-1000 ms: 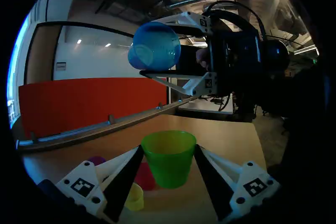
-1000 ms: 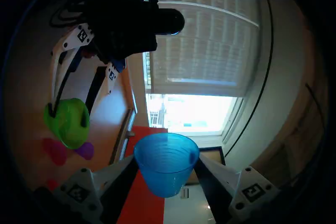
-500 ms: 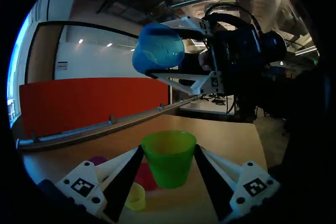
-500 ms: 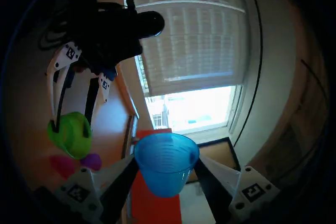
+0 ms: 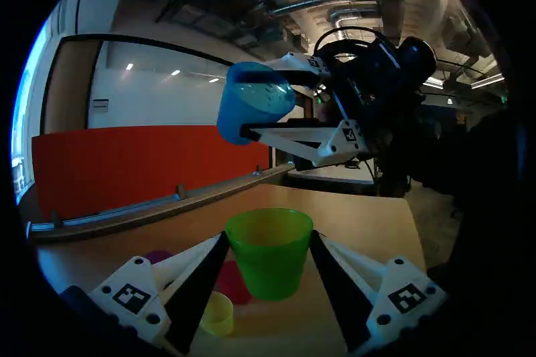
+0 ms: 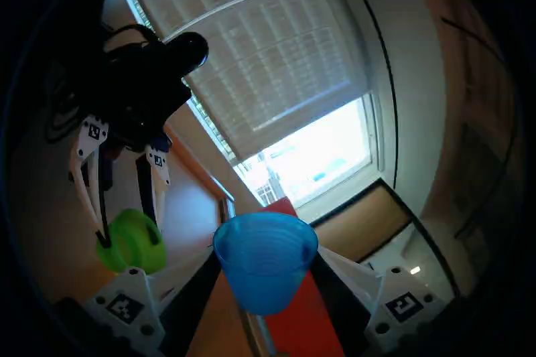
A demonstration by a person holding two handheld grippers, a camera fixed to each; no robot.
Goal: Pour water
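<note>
A green cup (image 5: 270, 251) stands upright between my left gripper's fingers, low over the wooden table (image 5: 355, 213); my left gripper (image 5: 268, 256) is shut on it. Above and behind it hangs a translucent blue cup (image 5: 251, 99), leaning a little, held by my right gripper (image 5: 264, 109). In the right gripper view the blue cup (image 6: 265, 260) sits between that gripper's own fingers, with my right gripper (image 6: 265, 270) shut on it. The green cup (image 6: 132, 242) shows at lower left there, in my left gripper (image 6: 127, 236), well apart from the blue one.
Small coloured lids lie on the table by the left finger: purple (image 5: 155, 256), red (image 5: 231, 281) and yellow (image 5: 218, 313). An orange partition (image 5: 141, 159) and a metal rail (image 5: 174, 199) run along the table's far edge. A bright window with blinds (image 6: 281, 109) faces the right gripper.
The right gripper has rolled back from a steep tilt, bringing the blue cup nearer upright and slightly right and lower. The green cup and left gripper have stayed put.
</note>
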